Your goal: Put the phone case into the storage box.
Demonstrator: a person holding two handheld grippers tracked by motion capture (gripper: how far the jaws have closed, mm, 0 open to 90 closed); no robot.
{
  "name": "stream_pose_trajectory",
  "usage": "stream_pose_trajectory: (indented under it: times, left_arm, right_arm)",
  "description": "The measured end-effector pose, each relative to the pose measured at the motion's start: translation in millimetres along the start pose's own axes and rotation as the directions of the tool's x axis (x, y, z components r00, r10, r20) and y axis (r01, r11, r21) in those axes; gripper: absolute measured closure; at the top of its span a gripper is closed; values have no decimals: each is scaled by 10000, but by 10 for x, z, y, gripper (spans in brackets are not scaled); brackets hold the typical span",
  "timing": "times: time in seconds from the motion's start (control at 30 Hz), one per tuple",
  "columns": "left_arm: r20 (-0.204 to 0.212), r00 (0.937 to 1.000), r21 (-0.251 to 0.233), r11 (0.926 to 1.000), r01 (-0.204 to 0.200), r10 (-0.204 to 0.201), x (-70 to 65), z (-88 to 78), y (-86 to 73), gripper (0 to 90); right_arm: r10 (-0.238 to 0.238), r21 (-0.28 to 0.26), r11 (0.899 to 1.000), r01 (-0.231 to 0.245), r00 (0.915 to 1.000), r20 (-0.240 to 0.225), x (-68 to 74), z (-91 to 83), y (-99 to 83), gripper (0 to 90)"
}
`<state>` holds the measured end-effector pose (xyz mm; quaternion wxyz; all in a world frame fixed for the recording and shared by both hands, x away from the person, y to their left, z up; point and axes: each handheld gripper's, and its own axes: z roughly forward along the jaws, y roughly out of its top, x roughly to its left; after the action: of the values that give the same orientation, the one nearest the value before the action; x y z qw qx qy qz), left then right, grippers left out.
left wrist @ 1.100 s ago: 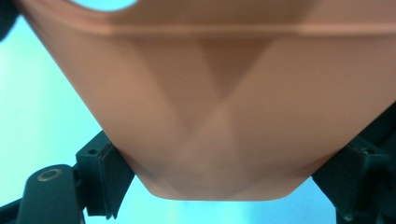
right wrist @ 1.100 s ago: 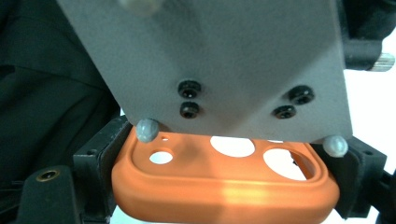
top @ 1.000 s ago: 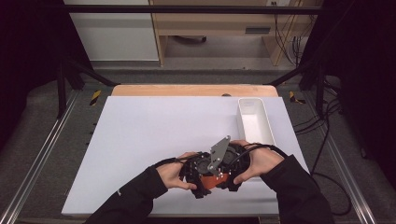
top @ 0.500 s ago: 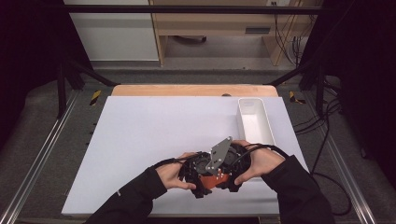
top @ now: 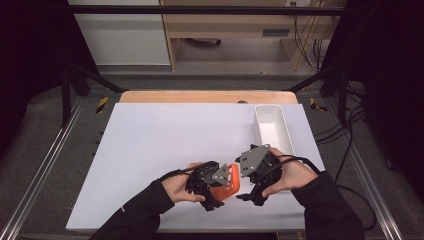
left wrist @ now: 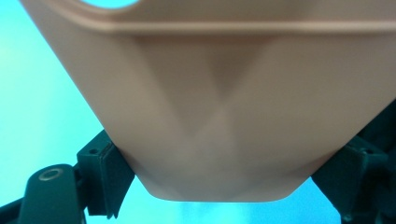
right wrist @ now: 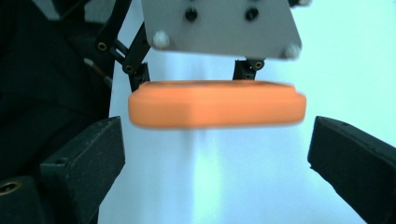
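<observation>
Orange plastic piece [top: 226, 183] — flat, with rounded corners and a hole near one end — sits near the front edge of the white table [top: 165, 145], held clear of the surface between the two hands. Left tool [top: 216, 189] pinches it: in the left gripper view the piece [left wrist: 224, 116] fills the space between the black jaws, whose pads press on its tapered sides. Right tool [top: 250, 192] has just been opening; in the right gripper view its jaws stand spread, one on each side of the piece [right wrist: 217, 104], which lies edge-on ahead of them and touches neither pad. Grey three-cornered plate [right wrist: 219, 25] of the left tool shows just above the piece there. In the high view the two tools are close together, the right one just beside the piece. White tray [top: 272, 127] stands on the table's right side — behind the right hand [top: 287, 172].
</observation>
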<state>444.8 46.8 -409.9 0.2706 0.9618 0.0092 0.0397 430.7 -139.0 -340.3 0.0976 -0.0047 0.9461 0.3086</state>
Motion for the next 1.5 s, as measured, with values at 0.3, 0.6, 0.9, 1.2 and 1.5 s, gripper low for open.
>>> stream_pose_trajectory:
  times: [0.3,0.6,0.9,1.2,1.5]
  left_arm:
    - [-29,9995,-899,9955,313,-317,-8,-42,-171,157]
    - [86,9959,-1755,9803,902,-901,-13,-62,-417,157]
    - [128,9935,-2137,9703,1136,-1135,-22,-70,-524,157]
    - [151,9937,-2523,9612,1112,-1109,-43,-109,-569,157]
    - [325,9931,-3063,9447,1172,-1127,-77,-139,-541,157]
  right_arm:
    - [811,-952,9925,-766,9958,435,30,-17,-154,25]
    - [1014,-1547,9833,-955,9944,303,81,64,-238,19]
    - [1219,-1976,9736,-1142,9922,271,120,149,-294,19]
    - [1374,-2352,9631,-1311,9905,105,139,206,-301,23]
    - [1614,-2829,9461,-1574,9869,-95,146,244,-273,26]
